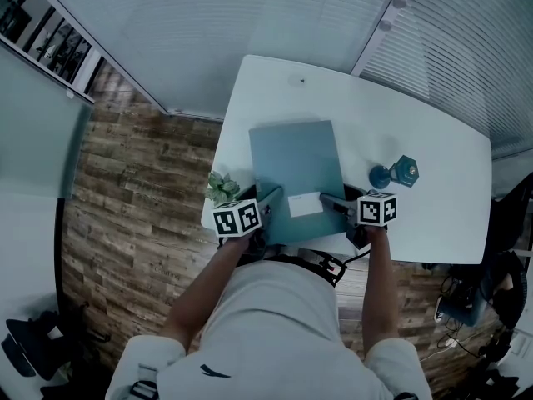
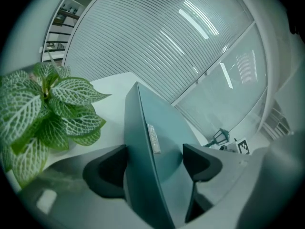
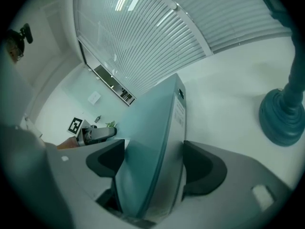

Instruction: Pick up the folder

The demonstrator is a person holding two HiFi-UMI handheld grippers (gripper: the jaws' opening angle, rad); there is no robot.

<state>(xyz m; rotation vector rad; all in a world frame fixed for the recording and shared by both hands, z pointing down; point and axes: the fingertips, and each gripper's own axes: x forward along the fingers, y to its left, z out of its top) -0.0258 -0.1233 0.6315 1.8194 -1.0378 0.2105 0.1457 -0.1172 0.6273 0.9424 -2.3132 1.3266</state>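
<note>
A teal-grey folder [image 1: 296, 167] with a white label [image 1: 305, 204] lies near the front of the white table [image 1: 425, 132]. My left gripper [image 1: 273, 197] holds its near left corner and my right gripper [image 1: 330, 200] its near right corner. In the left gripper view the folder [image 2: 150, 137] stands edge-on between the jaws, and the left gripper [image 2: 155, 163] is shut on it. The right gripper view shows the folder [image 3: 155, 123] filling the gap of the right gripper [image 3: 153, 168], both pads against it.
A small potted plant [image 1: 221, 187] with veined leaves [image 2: 43, 113] stands just left of the left gripper, at the table's edge. A blue lantern-shaped ornament [image 1: 393, 173] stands right of the folder, close to the right gripper [image 3: 283, 120]. Wooden floor [image 1: 133, 190] lies to the left.
</note>
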